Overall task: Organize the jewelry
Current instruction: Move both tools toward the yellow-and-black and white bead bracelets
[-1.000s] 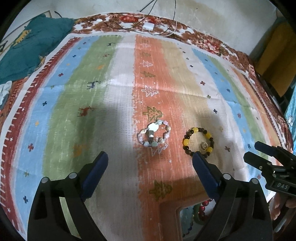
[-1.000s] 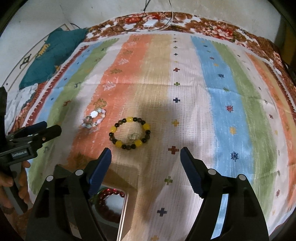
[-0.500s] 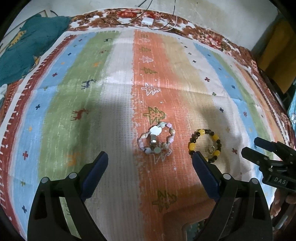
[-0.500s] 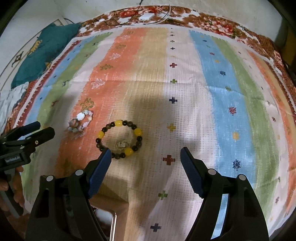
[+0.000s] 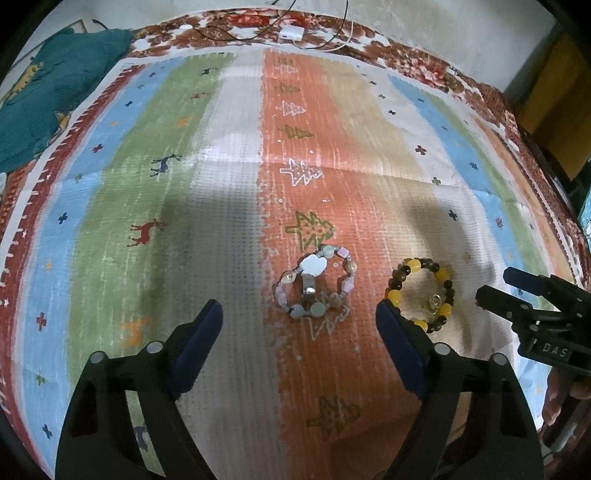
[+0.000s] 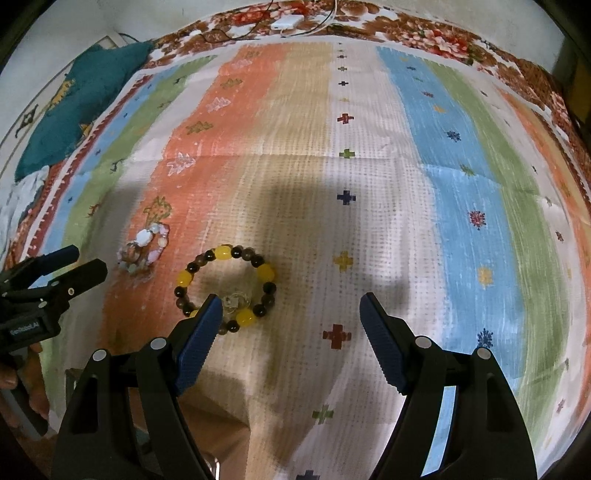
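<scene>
Since earlier: both grippers are sitting farther forward over the cloth than a second ago; the box with red beads that was showing at the bottom edge is no longer showing, and both bracelets are lying where they were
Teal cloth [image 5: 55,96]: bunching up at the far left, off the edge of the striped cloth
Striped cloth [image 5: 229,229]: spreading flat under everything, with tree and reindeer motifs
Left gripper [image 5: 299,317]: hovering with its blue-padded jaws standing wide apart and gripping nothing; in the right wrist view it is showing at the left edge [image 6: 74,264]
Pastel bracelet [image 5: 316,282]: lying flat on the orange stripe, just ahead of the gap between the left gripper's jaws, with a white heart-shaped bead on its far side; in the right wrist view it is sitting to the left [image 6: 146,247]
Yellow-and-dark bracelet [image 5: 419,293]: lying flat near the pastel one, to its right, apart from it, with a small charm inside the ring
Right gripper [image 6: 290,314]: jaws standing wide apart and empty; its left pad is covering the near rim of the yellow-and-dark bracelet [image 6: 225,286], whether touching cannot be told
White adapter [image 5: 291,34]: lying with cables at the far edge
</scene>
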`<state>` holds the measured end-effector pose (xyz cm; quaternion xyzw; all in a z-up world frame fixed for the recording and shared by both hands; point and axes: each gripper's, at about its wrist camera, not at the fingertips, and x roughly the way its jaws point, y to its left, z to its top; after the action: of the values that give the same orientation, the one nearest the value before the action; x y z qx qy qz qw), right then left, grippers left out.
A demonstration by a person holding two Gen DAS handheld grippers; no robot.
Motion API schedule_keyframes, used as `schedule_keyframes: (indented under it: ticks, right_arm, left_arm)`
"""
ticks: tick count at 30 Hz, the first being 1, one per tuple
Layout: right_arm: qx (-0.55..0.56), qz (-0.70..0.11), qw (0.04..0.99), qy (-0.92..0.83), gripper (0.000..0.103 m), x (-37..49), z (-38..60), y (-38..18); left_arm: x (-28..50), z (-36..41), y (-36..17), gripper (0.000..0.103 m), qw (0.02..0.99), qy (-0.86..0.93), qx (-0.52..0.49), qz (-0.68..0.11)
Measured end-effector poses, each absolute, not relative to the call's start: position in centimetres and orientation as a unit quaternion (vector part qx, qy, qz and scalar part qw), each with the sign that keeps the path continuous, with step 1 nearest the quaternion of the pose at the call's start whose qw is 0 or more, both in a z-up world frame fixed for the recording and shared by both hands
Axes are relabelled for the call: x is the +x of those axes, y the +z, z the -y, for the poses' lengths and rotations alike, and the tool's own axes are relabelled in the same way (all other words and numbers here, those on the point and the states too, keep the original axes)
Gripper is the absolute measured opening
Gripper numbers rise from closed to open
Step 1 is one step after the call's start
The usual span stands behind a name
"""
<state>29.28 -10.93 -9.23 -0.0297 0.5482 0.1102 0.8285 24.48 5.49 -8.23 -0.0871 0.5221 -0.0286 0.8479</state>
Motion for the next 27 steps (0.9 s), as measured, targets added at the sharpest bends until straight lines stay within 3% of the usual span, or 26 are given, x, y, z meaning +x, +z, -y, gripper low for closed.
schedule_keyframes:
  ticks: [13, 22, 24, 27]
  right_arm:
    - [-0.046, -0.557, 0.823, 0.097, 0.077, 31.3, 10.4, -11.2]
    - [-0.042, -0.565, 0.818, 0.102, 0.076, 32.0, 9.8, -12.3]
    - [-0.045, -0.568, 0.815, 0.105, 0.061, 32.0, 9.6, -12.4]
    - [-0.047, -0.572, 0.812, 0.106, 0.057, 32.2, 9.3, -12.7]
  left_arm:
    - [25.5, -5.3, -9.1, 0.051, 0.842, -0.033, -0.084, -0.532]
    - [26.1, -4.6, -9.7, 0.039, 0.84, -0.041, -0.072, -0.536]
    - [26.3, -4.5, -9.8, 0.037, 0.84, -0.04, -0.07, -0.537]
    - [26.5, -4.5, -10.1, 0.034, 0.84, -0.04, -0.069, -0.537]
